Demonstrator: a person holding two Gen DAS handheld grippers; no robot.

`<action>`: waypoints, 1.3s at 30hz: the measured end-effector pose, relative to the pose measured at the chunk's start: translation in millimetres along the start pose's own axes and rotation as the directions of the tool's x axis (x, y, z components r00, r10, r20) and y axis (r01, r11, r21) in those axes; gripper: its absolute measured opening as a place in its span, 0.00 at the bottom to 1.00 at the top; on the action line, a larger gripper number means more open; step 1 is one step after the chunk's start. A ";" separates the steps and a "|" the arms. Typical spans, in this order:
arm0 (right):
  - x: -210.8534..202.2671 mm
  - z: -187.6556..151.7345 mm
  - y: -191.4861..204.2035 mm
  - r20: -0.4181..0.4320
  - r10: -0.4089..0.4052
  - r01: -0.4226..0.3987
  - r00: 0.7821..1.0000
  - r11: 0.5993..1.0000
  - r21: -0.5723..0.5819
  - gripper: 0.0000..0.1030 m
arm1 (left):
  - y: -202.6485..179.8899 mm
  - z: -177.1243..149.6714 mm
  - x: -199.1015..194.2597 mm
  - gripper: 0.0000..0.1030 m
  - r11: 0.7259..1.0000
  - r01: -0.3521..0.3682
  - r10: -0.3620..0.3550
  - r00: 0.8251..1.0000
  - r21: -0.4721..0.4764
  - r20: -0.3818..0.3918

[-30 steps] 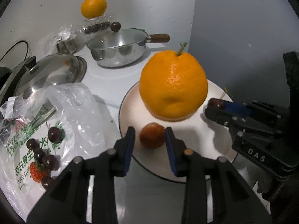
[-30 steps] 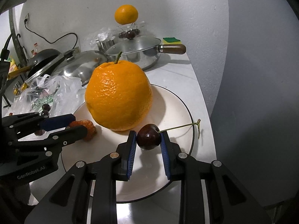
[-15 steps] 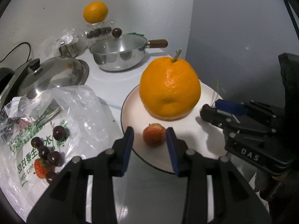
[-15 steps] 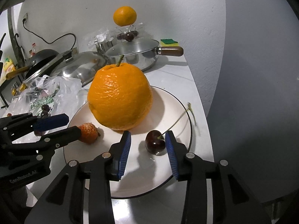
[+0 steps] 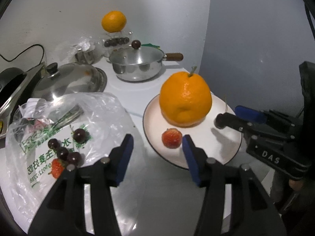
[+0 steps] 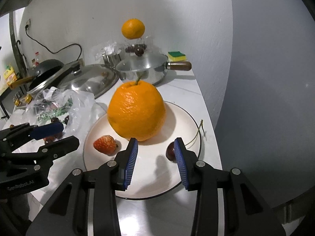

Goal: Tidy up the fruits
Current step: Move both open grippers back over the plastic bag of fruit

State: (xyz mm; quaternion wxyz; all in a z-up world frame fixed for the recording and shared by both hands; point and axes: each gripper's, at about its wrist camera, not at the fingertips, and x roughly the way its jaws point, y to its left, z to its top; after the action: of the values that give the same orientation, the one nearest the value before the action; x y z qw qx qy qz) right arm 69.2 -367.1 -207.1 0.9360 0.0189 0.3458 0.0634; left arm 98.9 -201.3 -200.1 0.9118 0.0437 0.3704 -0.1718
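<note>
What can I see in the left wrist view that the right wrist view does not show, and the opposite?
Only the left wrist view shows clearly the cherries and a second strawberry on the plastic bag. Only the right wrist view shows the cherry on the plate, the sponge and the black pan. Both show the big orange, the plate, its strawberry, the steel pot and the small orange.

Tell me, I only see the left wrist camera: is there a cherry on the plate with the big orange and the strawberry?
Observer: Yes, one dark cherry lies on the plate, hidden from you by the right gripper.
Operator: Is that gripper holding it?
Observer: No. The gripper is open and the cherry lies loose, partly behind one finger.
Operator: Does it have a stem?
Observer: Yes, a long stem that reaches over the plate's rim.
</note>
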 end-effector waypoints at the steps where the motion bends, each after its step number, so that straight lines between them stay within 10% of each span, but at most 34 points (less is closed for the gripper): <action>1: -3.5 0.6 1.5 0.008 -0.002 0.002 1.000 1.000 0.000 0.40 | 1.3 -0.5 -3.2 0.52 1.000 -0.001 0.001 1.000 -0.002 0.005; 39: -34.3 9.5 80.1 0.059 0.012 -0.006 0.998 0.995 -0.100 0.47 | 75.9 -26.3 -82.8 0.66 0.989 -0.062 0.078 0.990 -0.134 0.119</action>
State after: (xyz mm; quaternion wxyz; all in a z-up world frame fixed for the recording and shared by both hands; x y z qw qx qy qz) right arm 41.1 -292.1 -171.4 0.9453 -0.0244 0.3141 0.0842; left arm 52.5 -101.5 -165.6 0.9394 -0.0135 0.3216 -0.1177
